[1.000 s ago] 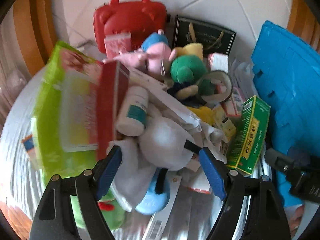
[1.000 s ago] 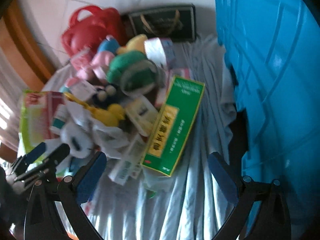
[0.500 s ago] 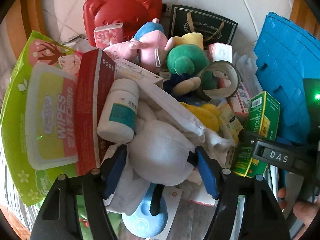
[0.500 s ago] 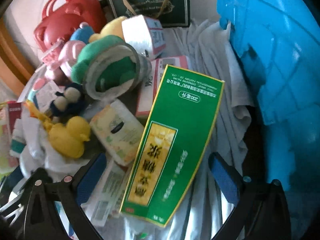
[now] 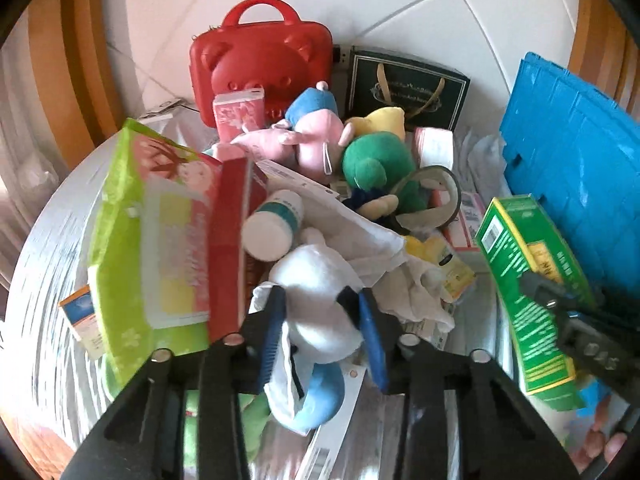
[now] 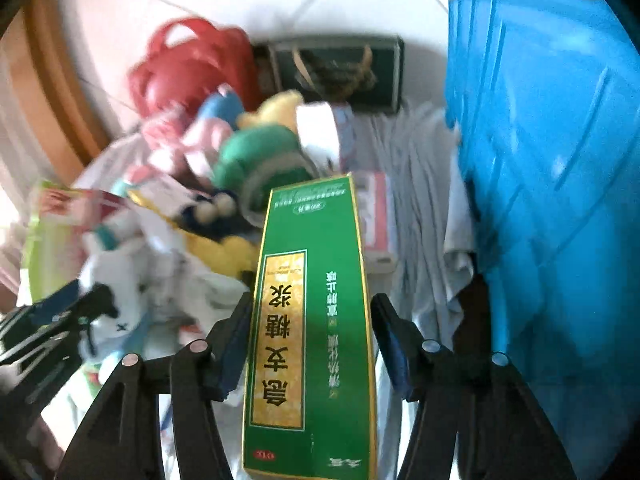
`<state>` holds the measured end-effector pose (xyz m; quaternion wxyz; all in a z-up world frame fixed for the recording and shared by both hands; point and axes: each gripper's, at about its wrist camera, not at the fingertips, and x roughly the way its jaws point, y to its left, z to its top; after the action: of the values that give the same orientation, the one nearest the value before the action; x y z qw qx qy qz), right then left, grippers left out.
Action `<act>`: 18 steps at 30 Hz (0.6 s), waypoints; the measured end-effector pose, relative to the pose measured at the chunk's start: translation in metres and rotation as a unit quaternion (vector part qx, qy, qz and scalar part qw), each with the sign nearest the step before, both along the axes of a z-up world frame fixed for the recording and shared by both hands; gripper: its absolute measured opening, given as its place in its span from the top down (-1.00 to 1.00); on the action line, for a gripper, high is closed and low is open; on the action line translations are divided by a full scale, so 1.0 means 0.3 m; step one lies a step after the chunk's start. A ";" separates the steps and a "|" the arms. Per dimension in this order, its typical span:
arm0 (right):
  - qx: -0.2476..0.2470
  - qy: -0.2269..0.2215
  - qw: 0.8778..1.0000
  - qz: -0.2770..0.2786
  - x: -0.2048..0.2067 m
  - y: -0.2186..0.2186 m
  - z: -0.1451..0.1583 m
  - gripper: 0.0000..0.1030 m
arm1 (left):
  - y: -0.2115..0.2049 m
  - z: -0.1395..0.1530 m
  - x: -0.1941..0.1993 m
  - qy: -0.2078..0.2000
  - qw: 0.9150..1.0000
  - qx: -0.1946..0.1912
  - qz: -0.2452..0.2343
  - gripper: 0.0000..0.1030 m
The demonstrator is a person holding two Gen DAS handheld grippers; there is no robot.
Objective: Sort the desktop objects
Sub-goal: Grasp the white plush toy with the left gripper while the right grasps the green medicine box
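A heap of toys, boxes and packs lies on a cloth-covered table. My left gripper (image 5: 320, 332) is shut on a white plush toy (image 5: 316, 284) with a blue foot, at the near side of the heap. My right gripper (image 6: 312, 340) is shut on a green medicine box (image 6: 312, 320) with gold lettering, held lengthwise between the jaws. The same box shows in the left wrist view (image 5: 528, 284), with the right gripper's finger on it. The white plush also shows at the left of the right wrist view (image 6: 120, 292).
A blue plastic crate (image 5: 576, 172) stands at the right, also in the right wrist view (image 6: 552, 184). A green wipes pack (image 5: 148, 248) and red box (image 5: 228, 248) lie left. A red bear case (image 5: 260, 68) and a dark gift bag (image 5: 404, 88) stand at the back, a white bottle (image 5: 274, 226) mid-heap.
My left gripper closed on the white plush toy. My right gripper moved in over the green box and closed on it; the box now stands straight between the jaws.
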<state>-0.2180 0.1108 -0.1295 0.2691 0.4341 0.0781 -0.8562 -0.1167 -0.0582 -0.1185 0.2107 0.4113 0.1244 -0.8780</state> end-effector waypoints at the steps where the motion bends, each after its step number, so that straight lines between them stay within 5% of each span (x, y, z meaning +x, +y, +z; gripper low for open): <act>1: -0.006 0.007 1.000 0.006 0.020 0.006 0.030 -0.10 | -0.002 0.009 0.007 0.002 1.000 -0.002 0.000 0.85; 6: -0.007 0.023 0.999 0.022 0.064 0.017 0.086 -0.10 | -0.016 0.011 0.045 -0.006 1.000 0.010 0.001 0.88; 8: 0.006 0.012 1.000 0.016 0.066 0.032 0.049 -0.10 | -0.020 -0.017 0.065 -0.013 1.000 0.026 0.001 0.62; 10: 0.018 -0.009 1.000 0.012 0.066 0.048 -0.009 -0.10 | -0.019 -0.046 0.076 -0.024 0.999 0.019 0.012 -0.20; 12: 0.034 -0.036 0.999 0.005 0.062 0.070 -0.087 -0.10 | -0.027 -0.079 0.073 -0.035 0.999 0.001 0.029 -0.42; 18: 0.071 -0.070 0.995 -0.010 0.040 0.105 -0.230 -0.12 | -0.039 -0.082 0.020 -0.027 0.999 0.033 0.033 -0.42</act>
<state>-0.2059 0.1423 -0.1985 0.2336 0.5116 0.1148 -0.8189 -0.1107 -0.0701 -0.1430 0.2293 0.4376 0.1614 -0.8543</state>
